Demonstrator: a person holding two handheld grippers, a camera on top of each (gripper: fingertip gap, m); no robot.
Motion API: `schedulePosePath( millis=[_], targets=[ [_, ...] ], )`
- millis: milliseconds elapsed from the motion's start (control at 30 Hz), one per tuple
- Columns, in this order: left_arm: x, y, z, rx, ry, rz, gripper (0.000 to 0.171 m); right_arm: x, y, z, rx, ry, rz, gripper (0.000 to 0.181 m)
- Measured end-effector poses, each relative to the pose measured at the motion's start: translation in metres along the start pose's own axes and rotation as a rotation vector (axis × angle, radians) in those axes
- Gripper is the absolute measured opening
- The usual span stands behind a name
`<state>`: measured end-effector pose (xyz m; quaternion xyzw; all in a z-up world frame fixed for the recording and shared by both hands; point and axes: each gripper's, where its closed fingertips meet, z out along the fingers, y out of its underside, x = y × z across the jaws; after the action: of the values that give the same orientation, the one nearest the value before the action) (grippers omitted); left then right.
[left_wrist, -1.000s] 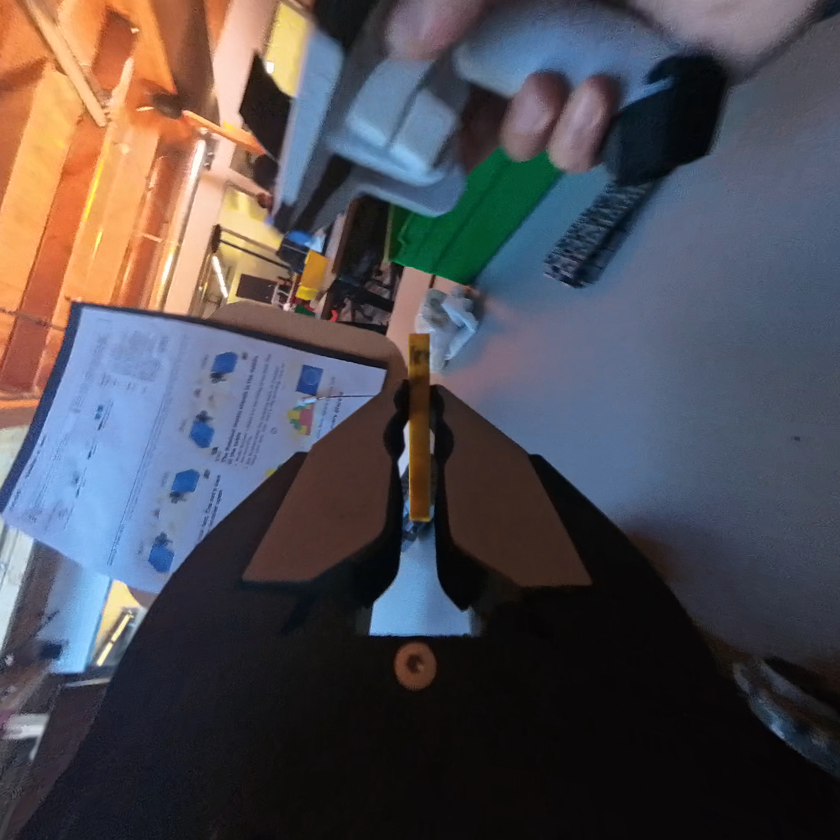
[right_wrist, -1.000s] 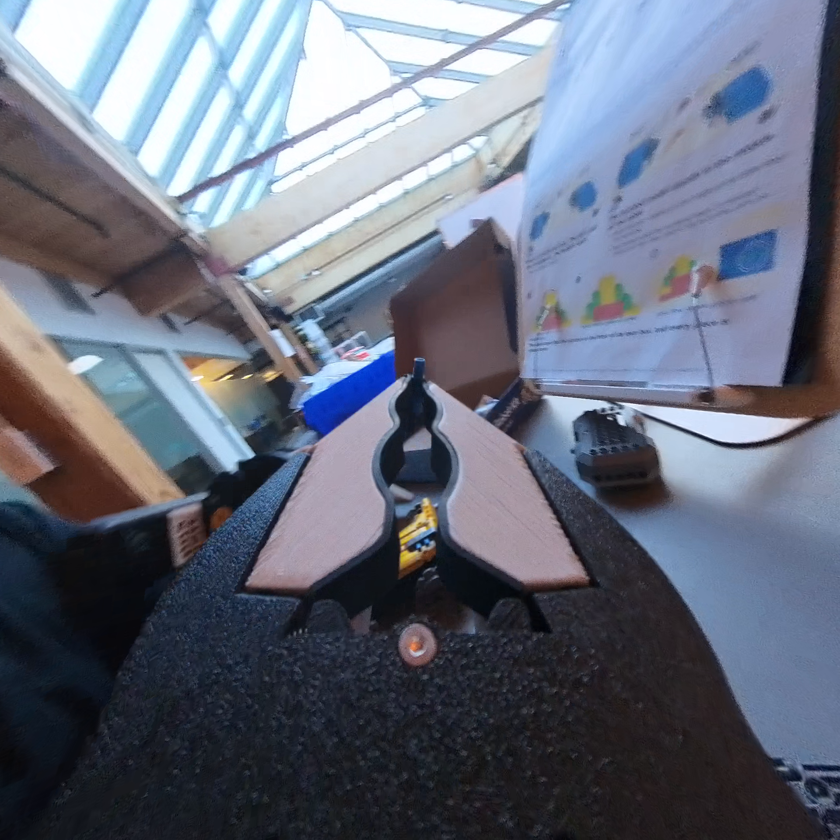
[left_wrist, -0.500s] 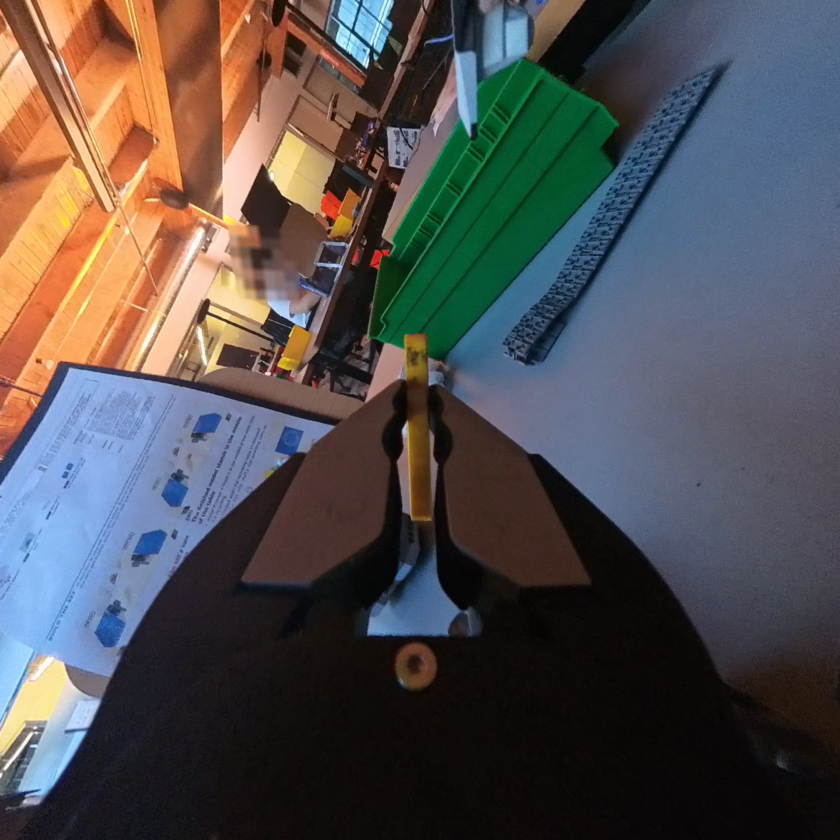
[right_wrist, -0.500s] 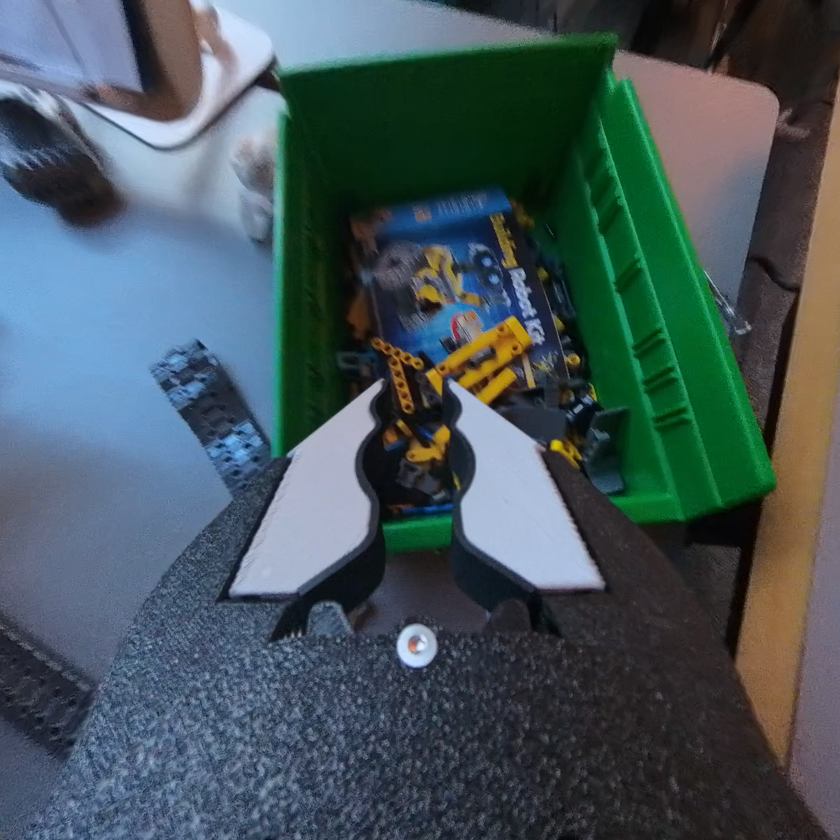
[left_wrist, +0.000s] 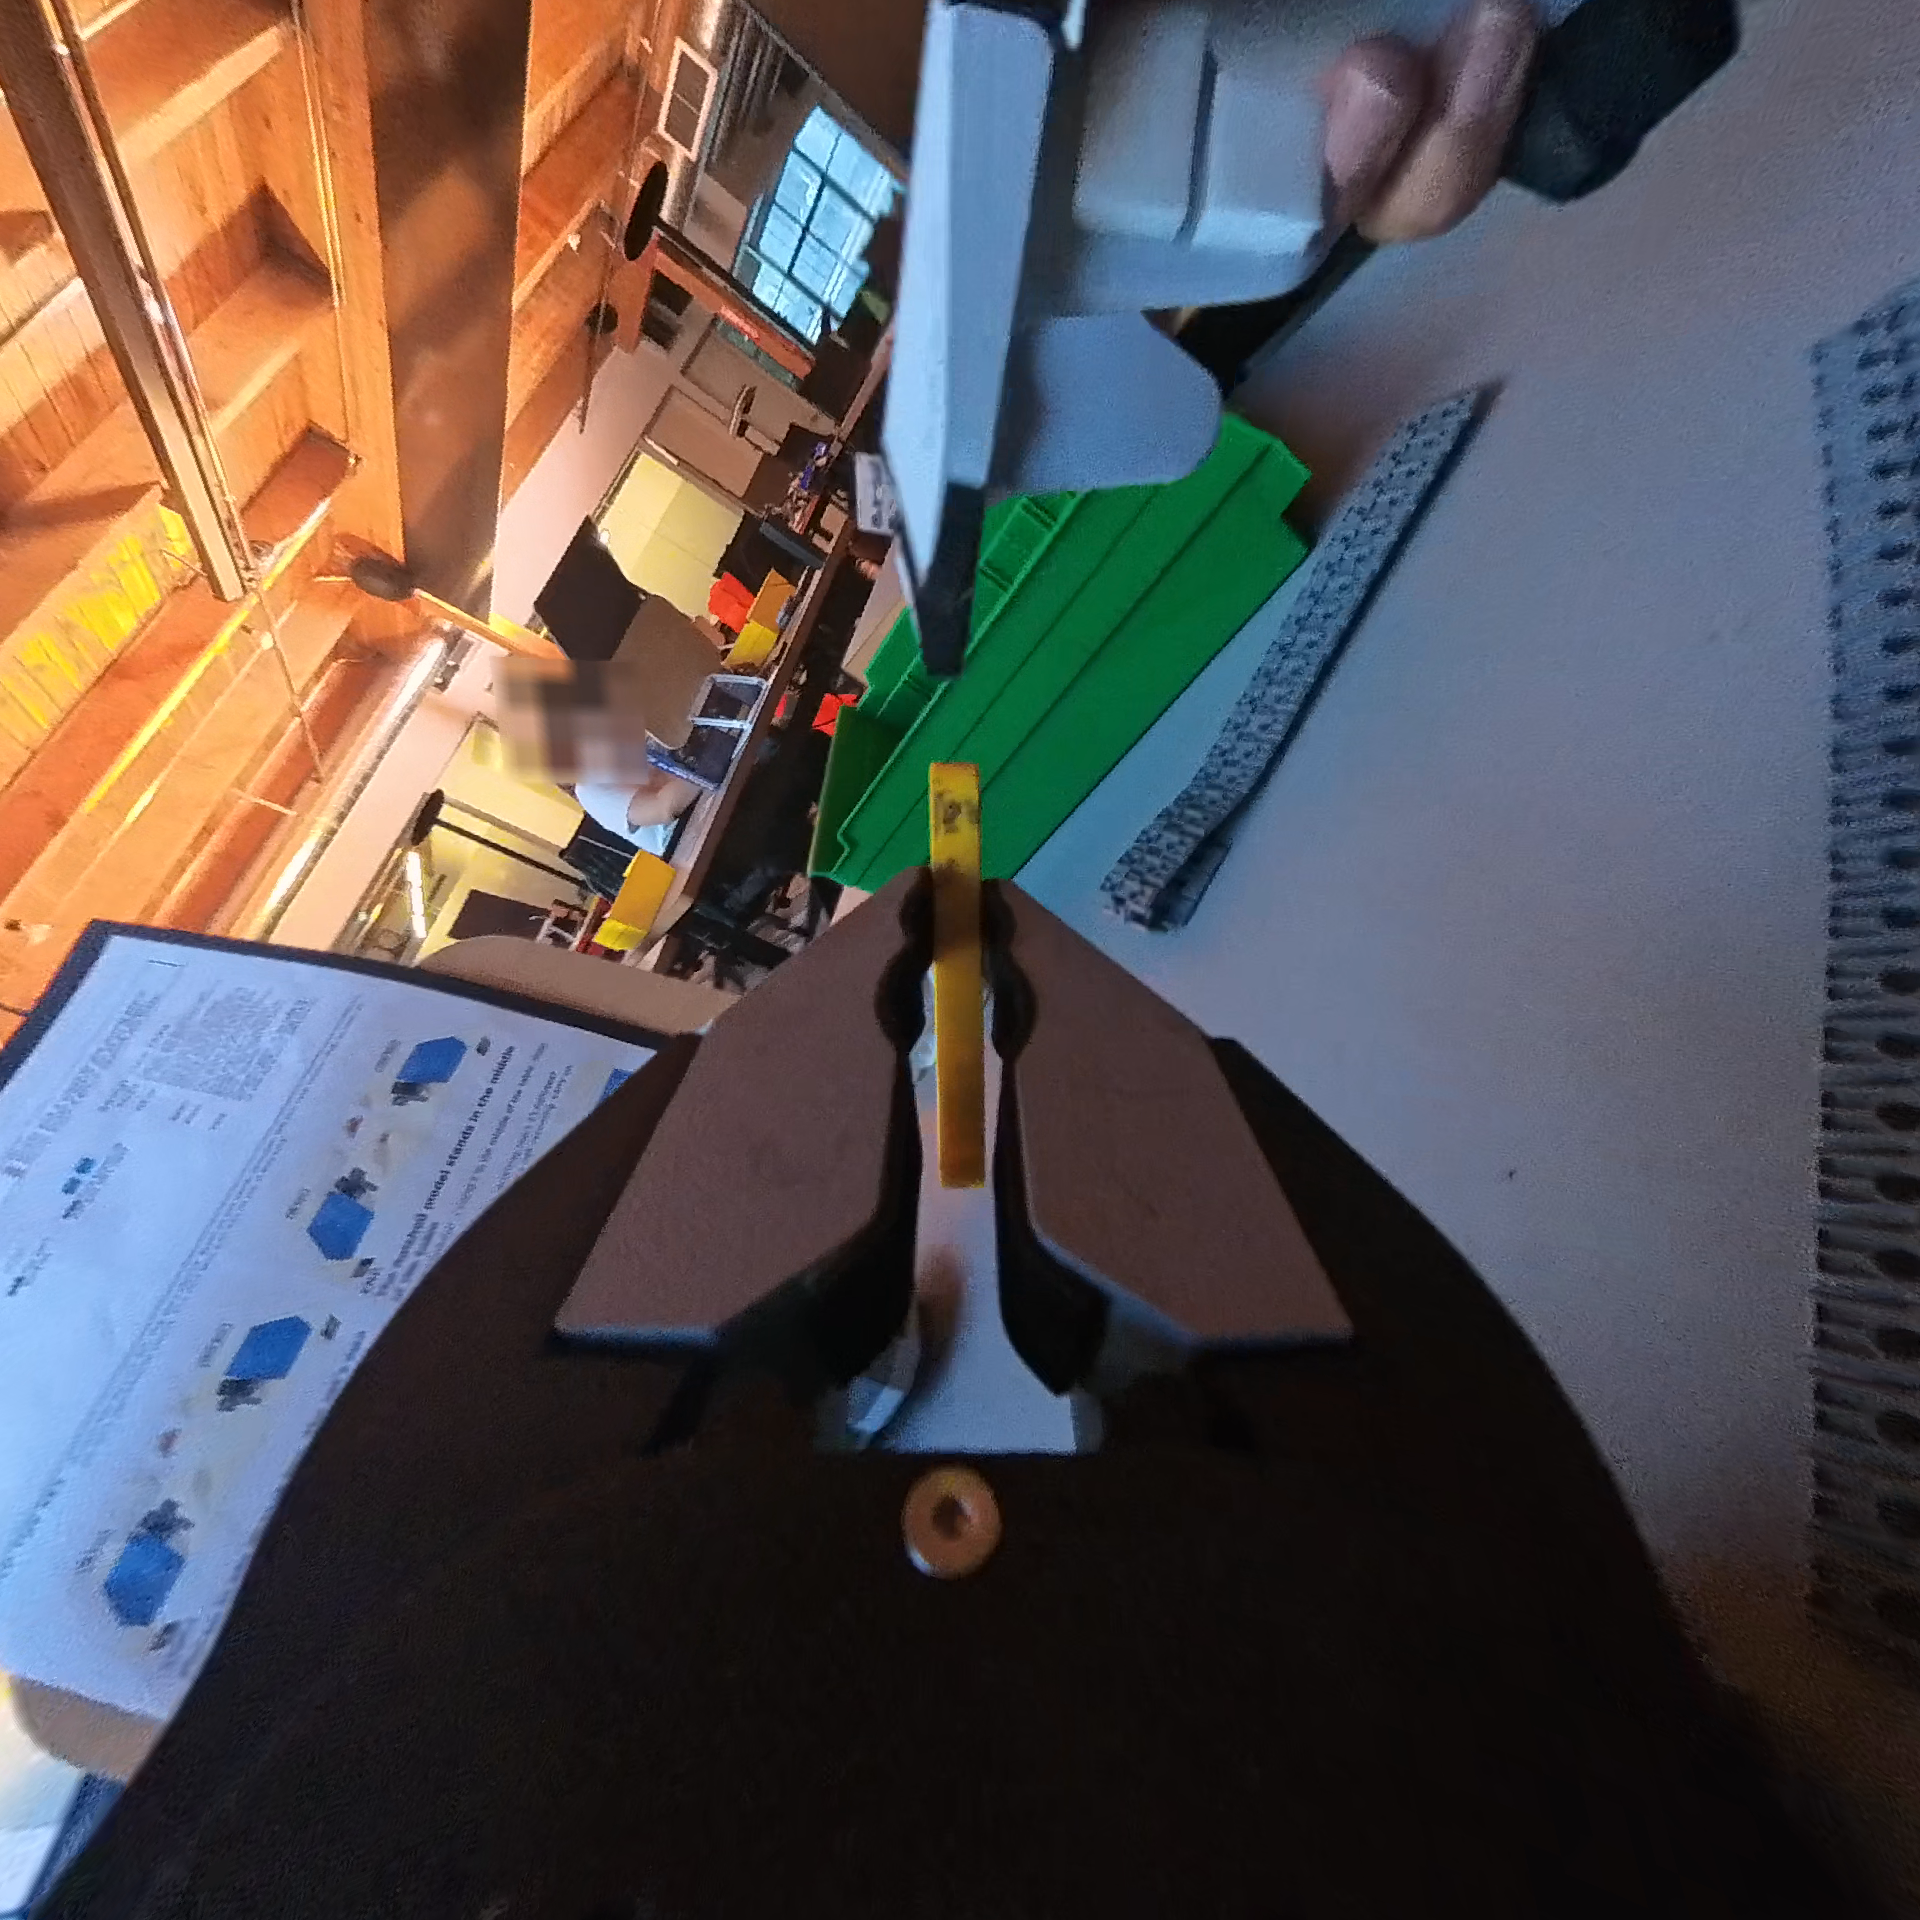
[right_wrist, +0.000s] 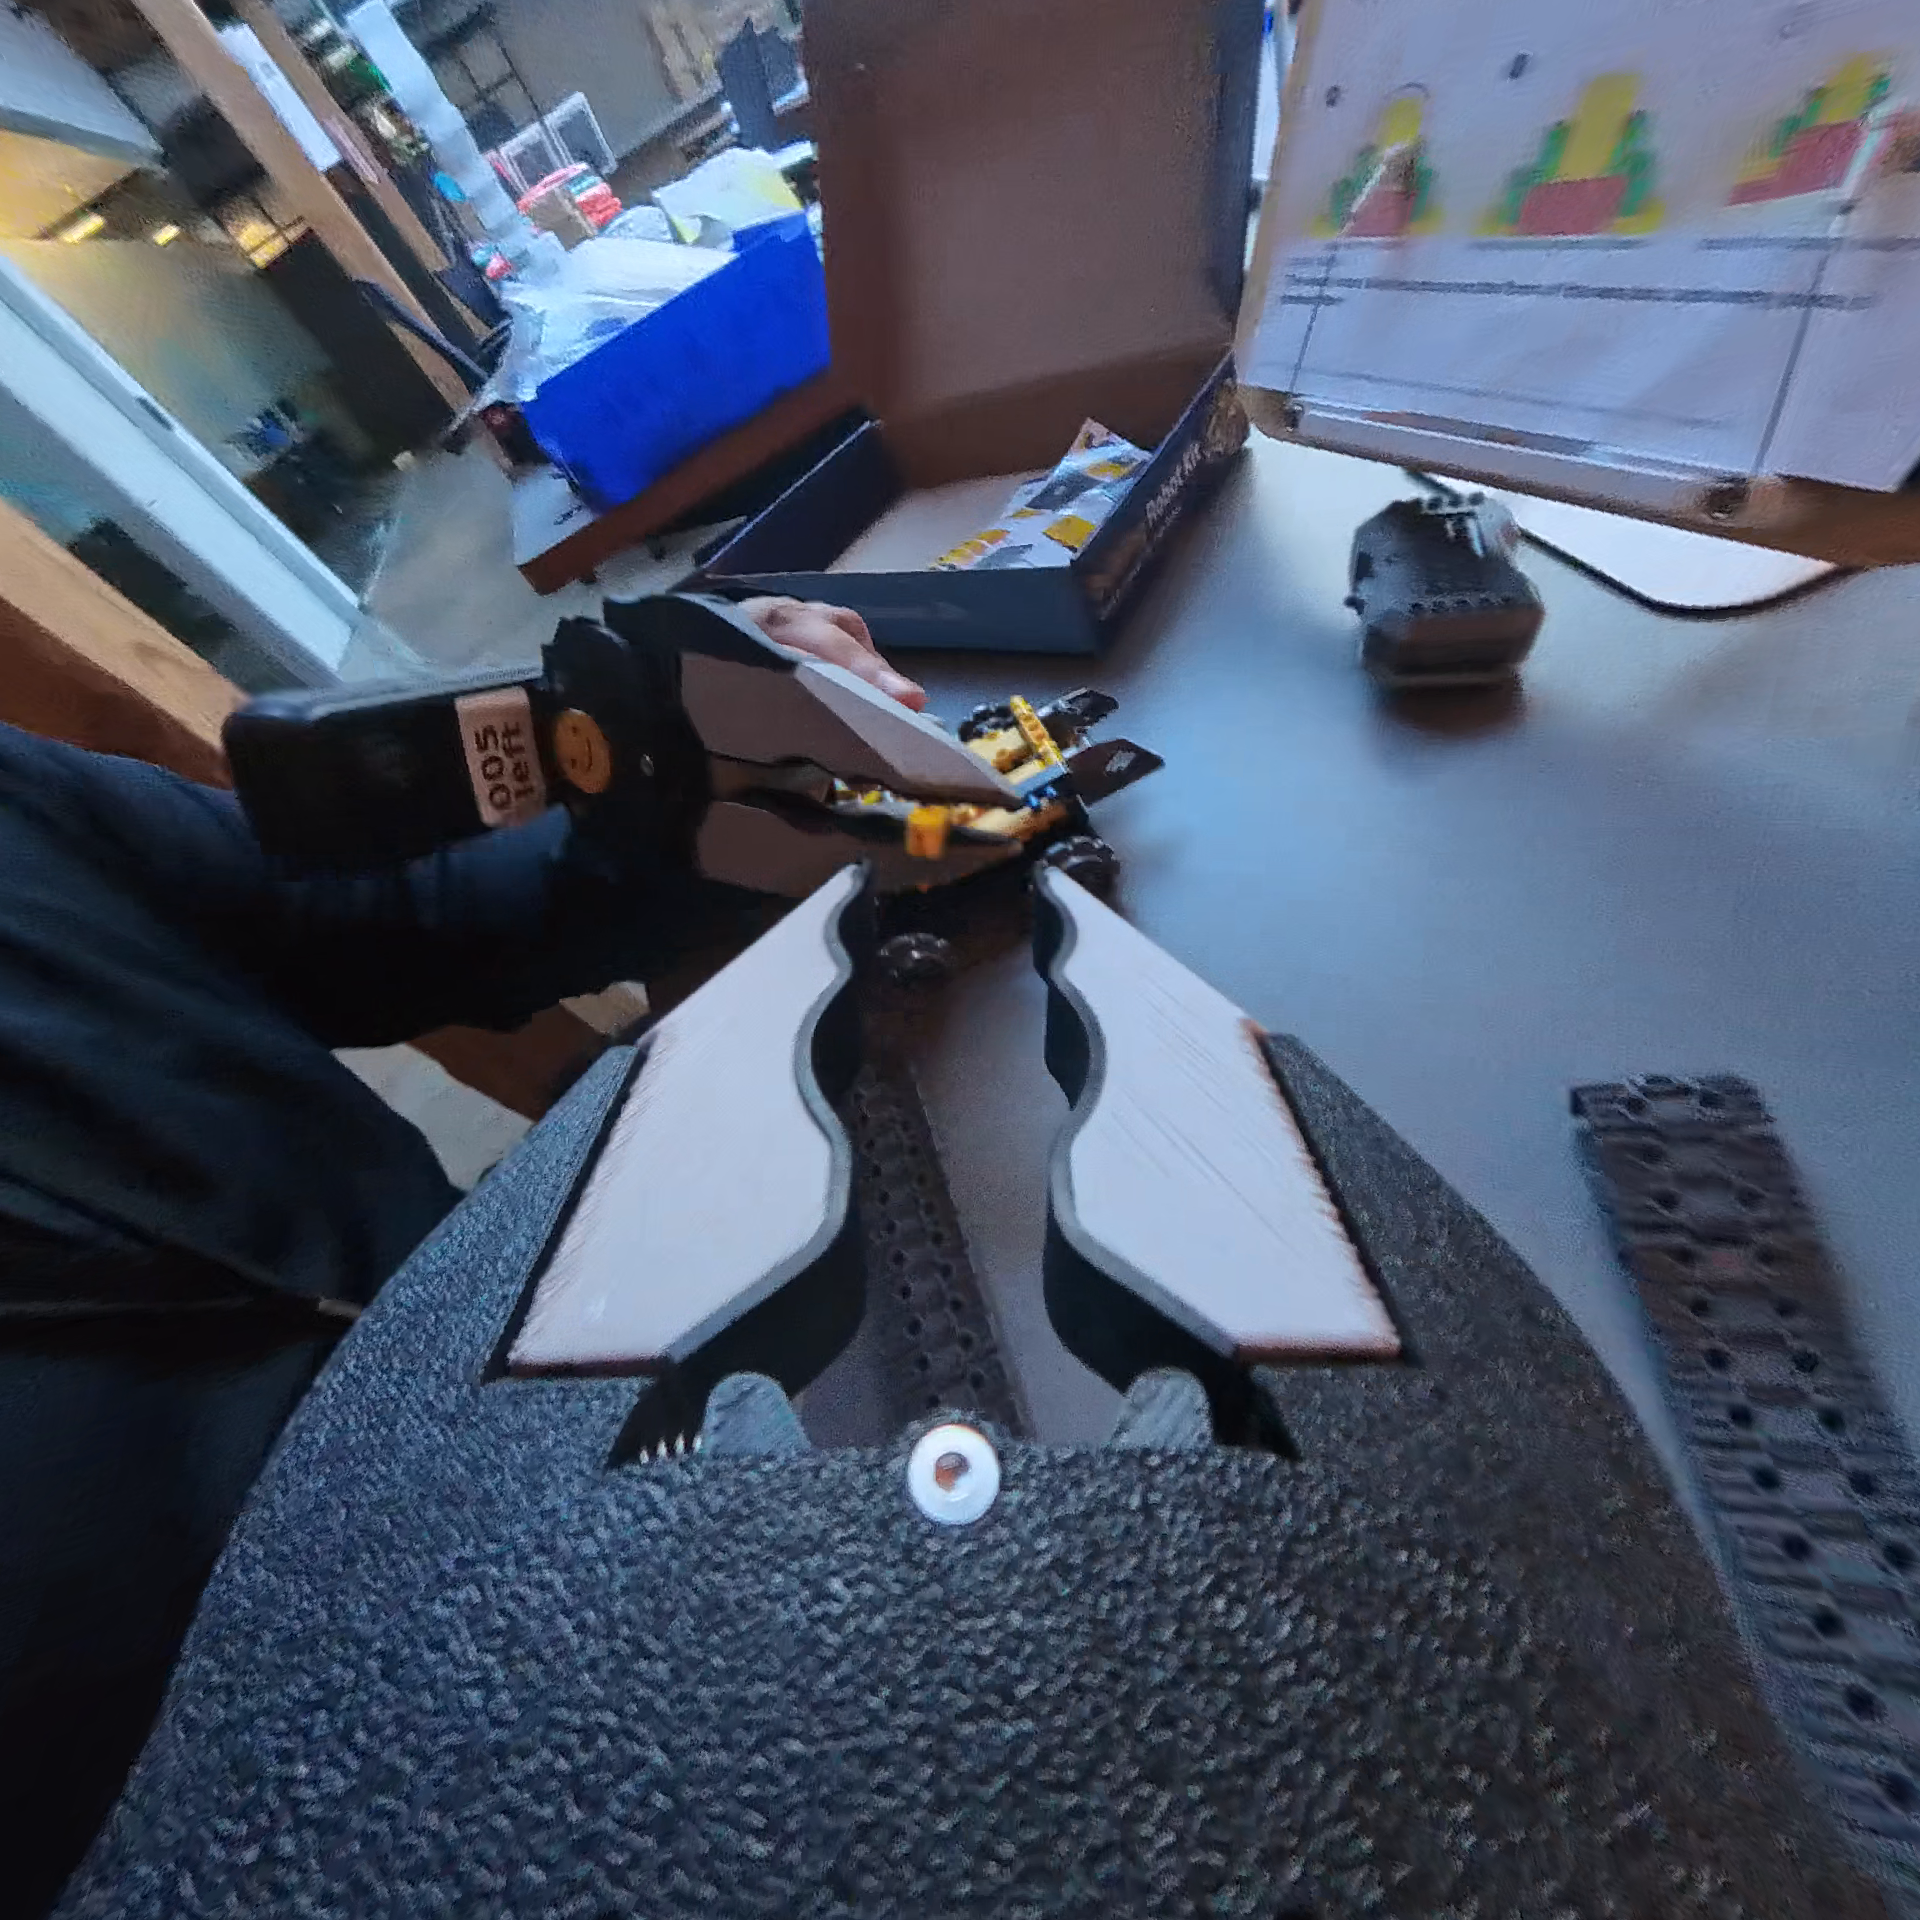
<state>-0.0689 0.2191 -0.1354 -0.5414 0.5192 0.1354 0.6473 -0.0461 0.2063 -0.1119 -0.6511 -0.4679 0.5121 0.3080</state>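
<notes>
My left gripper (left_wrist: 954, 904) is shut on the thin yellow edge of a yellow and black brick model (left_wrist: 956, 987). In the right wrist view the left gripper (right_wrist: 1023, 821) comes in from the left and holds the model (right_wrist: 1023, 743) just above the table, small black wheels (right_wrist: 1081, 857) beneath it. My right gripper (right_wrist: 951, 894) is open and empty, its tips just short of the model. Its grey housing (left_wrist: 1132, 208), held by a hand, shows at the top of the left wrist view.
A green bin (left_wrist: 1091, 675) and grey track strips (left_wrist: 1299, 665) lie on the grey table. The right wrist view shows a dark open box (right_wrist: 987, 582), a black block (right_wrist: 1444, 603), an instruction sheet on a stand (right_wrist: 1558, 260), track strips (right_wrist: 1745, 1299) and a dark sleeve (right_wrist: 208, 987). The left gripper's tips are roughly 4 cm from the right gripper's. The black block (right_wrist: 1444, 603) is about 25 cm from both grippers' fingertips.
My right gripper was shut a second ago, hung partly open over the green bin, then swung back to face the model with its jaws wide. My left gripper kept its hold.
</notes>
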Motion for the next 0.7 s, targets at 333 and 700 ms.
schedulePosePath(
  millis=[333,700],
  targets=[
    [0.003,0.000,0.001,-0.036,-0.029,0.079,0.006,0.000,0.013,0.031,-0.092,0.032,-0.053,0.004],
    [-0.079,0.042,-0.026,-0.052,-0.154,-0.462,0.039,0.191,-0.046,-0.163,-0.024,0.872,-0.098,0.003]
  ],
)
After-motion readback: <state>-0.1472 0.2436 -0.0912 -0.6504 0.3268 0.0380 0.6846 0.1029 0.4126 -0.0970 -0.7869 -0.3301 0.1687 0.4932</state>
